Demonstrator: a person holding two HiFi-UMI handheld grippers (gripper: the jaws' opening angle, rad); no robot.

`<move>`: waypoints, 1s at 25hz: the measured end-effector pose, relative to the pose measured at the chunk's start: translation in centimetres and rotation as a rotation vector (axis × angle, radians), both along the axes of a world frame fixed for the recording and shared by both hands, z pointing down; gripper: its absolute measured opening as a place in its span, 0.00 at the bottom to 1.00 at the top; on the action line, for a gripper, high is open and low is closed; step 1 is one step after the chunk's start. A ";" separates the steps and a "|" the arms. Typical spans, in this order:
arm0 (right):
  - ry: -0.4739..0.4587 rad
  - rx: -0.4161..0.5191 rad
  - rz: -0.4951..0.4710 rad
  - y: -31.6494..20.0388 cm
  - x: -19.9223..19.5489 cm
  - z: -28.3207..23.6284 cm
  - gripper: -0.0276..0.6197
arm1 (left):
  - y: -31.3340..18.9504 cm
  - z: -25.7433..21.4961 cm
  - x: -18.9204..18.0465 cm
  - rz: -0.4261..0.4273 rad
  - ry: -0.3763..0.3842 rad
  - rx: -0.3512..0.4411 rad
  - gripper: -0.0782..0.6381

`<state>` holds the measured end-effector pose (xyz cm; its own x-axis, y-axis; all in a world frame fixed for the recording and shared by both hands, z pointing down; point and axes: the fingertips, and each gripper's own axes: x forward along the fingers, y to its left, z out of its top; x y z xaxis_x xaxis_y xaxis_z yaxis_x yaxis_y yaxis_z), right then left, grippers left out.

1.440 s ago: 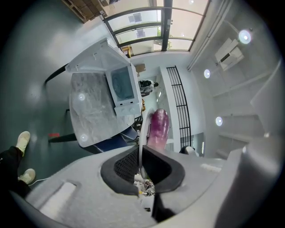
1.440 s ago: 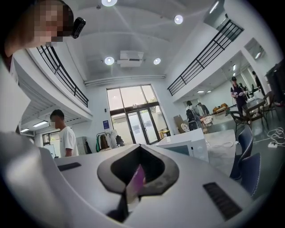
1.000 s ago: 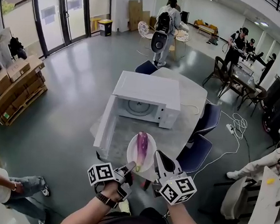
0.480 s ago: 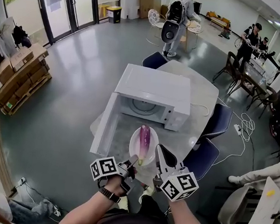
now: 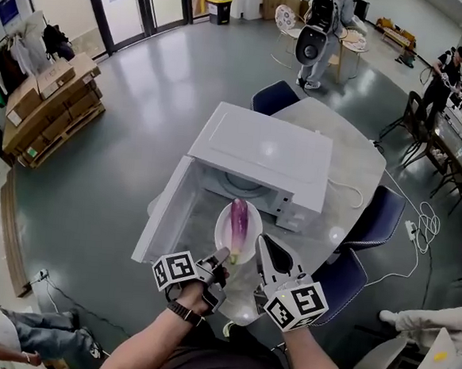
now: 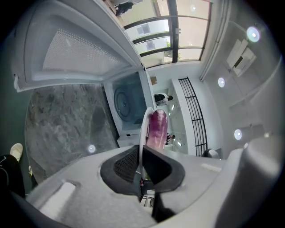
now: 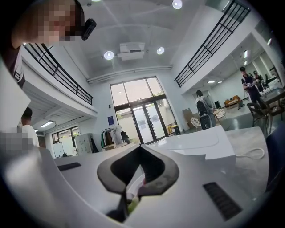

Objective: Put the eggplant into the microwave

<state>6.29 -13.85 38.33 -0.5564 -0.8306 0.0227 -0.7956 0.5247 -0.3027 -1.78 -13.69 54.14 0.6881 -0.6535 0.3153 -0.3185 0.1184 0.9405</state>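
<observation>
On the counter point(image 5: 341, 145) stands one microwave point(image 5: 270, 147), its door point(image 5: 163, 214) swung wide to the left. One plate point(image 5: 222, 236) is held just before the open mouth, its far rim at the opening. On it lies the one eggplant point(image 5: 238, 222), lengthwise, with its green stem toward the person and its tip toward the cavity.

Only the head view shows the whole layout. There are two grippers at the plate's near half: the left gripper point(image 5: 219, 258) at the near-left rim and the right gripper point(image 5: 261, 250) at the right rim. The eggplant lies between them and a little beyond both. Three blue chairs point(image 5: 379, 219) stand round the counter, and one cable point(image 5: 346, 193) trails across it from the microwave.

The left gripper view shows what the head view cannot: its jaws are pressed together on the plate's thin rim, seen edge-on. The eggplant rises just past them, in line with the cavity and its round turntable point(image 6: 122, 100). The door fills the upper left of that view.

The right gripper view shows no cavity, only the microwave's outer shell and the cable beyond. Its jaws are nearly closed, pinching the white rim. A sliver of purple and a bit of green stem show in the gap just behind.
</observation>
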 end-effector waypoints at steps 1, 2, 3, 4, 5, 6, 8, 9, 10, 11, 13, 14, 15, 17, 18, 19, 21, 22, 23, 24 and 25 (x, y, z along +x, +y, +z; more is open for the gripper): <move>-0.003 -0.004 -0.008 -0.5 0.0 0.1 0.05 | -0.6 0.4 0.0 -0.010 -0.002 -0.007 0.14; -0.008 -0.006 -0.016 -0.9 0.0 0.3 0.05 | -1.1 0.8 0.1 -0.018 -0.005 -0.016 0.14; -0.013 -0.006 -0.025 -1.3 0.0 0.5 0.05 | -1.6 1.3 0.1 -0.025 -0.007 -0.026 0.14; -0.015 -0.007 -0.032 -1.8 -0.2 0.8 0.05 | -2.2 1.9 0.1 -0.030 -0.008 -0.034 0.14; -0.014 -0.008 -0.036 -2.2 -0.3 1.1 0.05 | -2.8 2.4 0.1 -0.034 -0.008 -0.041 0.14; -0.012 -0.012 -0.037 -2.7 -0.5 1.5 0.05 | -3.4 3.0 0.0 -0.035 -0.008 -0.048 0.14; -0.009 -0.021 -0.029 -3.8 -0.9 2.2 0.05 | -4.7 4.3 -0.1 -0.032 -0.006 -0.067 0.14; -0.008 -0.023 -0.022 -4.2 -1.0 2.5 0.05 | -5.3 5.1 -0.1 -0.029 -0.005 -0.078 0.14; -0.007 -0.025 -0.015 -4.7 -1.0 2.7 0.05 | -5.9 5.9 -0.2 -0.027 -0.004 -0.088 0.14; -0.006 -0.024 -0.008 -5.1 -1.1 3.1 0.05 | -6.6 6.7 -0.3 -0.025 -0.004 -0.095 0.14; -0.005 -0.024 0.009 -6.0 -1.2 4.1 0.05 | -8.1 8.2 -0.3 -0.020 -0.003 -0.100 0.14; -0.005 -0.028 0.018 -6.4 -1.3 4.9 0.05 | -8.8 8.8 -0.4 -0.016 -0.004 -0.100 0.14; -0.007 -0.033 0.026 -6.7 -1.4 5.6 0.05 | -9.4 9.5 -0.3 -0.013 -0.006 -0.101 0.14; -0.012 -0.042 0.037 -7.3 -1.5 6.9 0.05 | -10.4 10.5 -0.3 -0.008 -0.009 -0.102 0.14; -0.015 -0.045 0.041 -7.6 -1.7 7.5 0.05 | -10.9 11.0 -0.3 -0.008 -0.010 -0.101 0.14; -0.017 -0.046 0.044 -8.0 -1.8 8.0 0.05 | -11.5 11.3 -0.3 -0.010 -0.010 -0.101 0.14; -0.021 -0.047 0.049 -8.8 -1.9 9.0 0.05 | -12.6 12.0 -0.3 -0.019 -0.008 -0.099 0.14; -0.022 -0.047 0.051 -9.2 -2.0 9.4 0.05 | -13.3 12.3 -0.2 -0.025 -0.005 -0.097 0.14; -0.024 -0.047 0.054 -9.6 -2.0 9.7 0.05 | -13.9 12.5 -0.1 -0.030 -0.001 -0.097 0.14; -0.026 -0.046 0.056 -9.9 -2.0 10.0 0.05 | -14.5 12.8 0.1 -0.035 0.001 -0.097 0.14; -0.028 -0.044 0.057 -10.1 -2.0 10.2 0.05 | -15.0 13.1 0.2 -0.040 0.003 -0.099 0.14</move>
<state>4.31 -23.98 48.48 -0.5090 -0.8596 0.0448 -0.8148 0.4643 -0.3471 -1.62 -28.66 67.27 0.6631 -0.6463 0.3777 -0.3089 0.2233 0.9245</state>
